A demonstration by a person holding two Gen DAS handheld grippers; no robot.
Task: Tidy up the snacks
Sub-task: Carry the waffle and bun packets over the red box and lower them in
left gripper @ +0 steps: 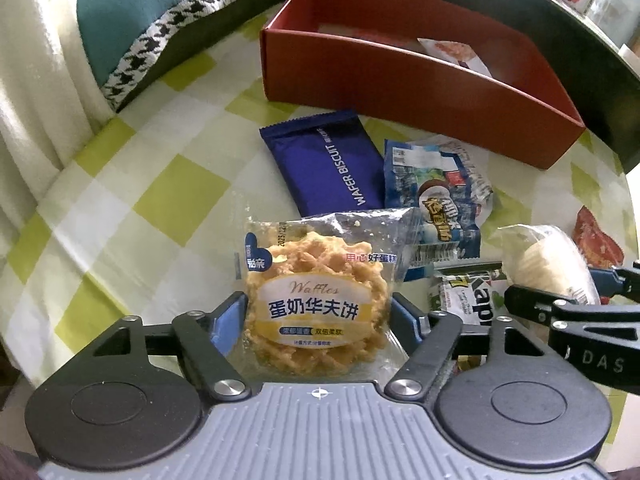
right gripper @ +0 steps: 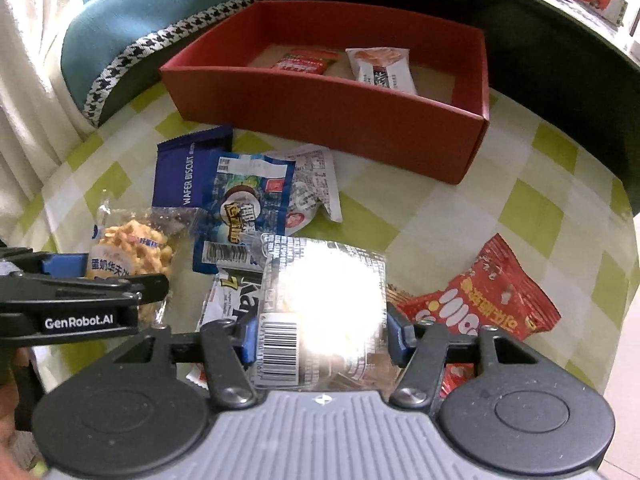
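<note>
while each claw grips one, the waffle packet (left gripper: 316, 292) and clear-wrapped cake (right gripper: 324, 304) lie lengthwise toward the red box (right gripper: 332, 120).

Waffle packet (left gripper: 316, 300), clear wrap, yellow label, flat on checked cloth; clear cake packet (right gripper: 324, 304), barcode up; red box (right gripper: 340, 120) open, two packets inside

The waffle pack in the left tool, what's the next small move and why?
Probably lift the waffle pack and carry it to the red box. The left tool has its pads at the pack's sides, and the box already holds two snacks with bare floor left.
</note>
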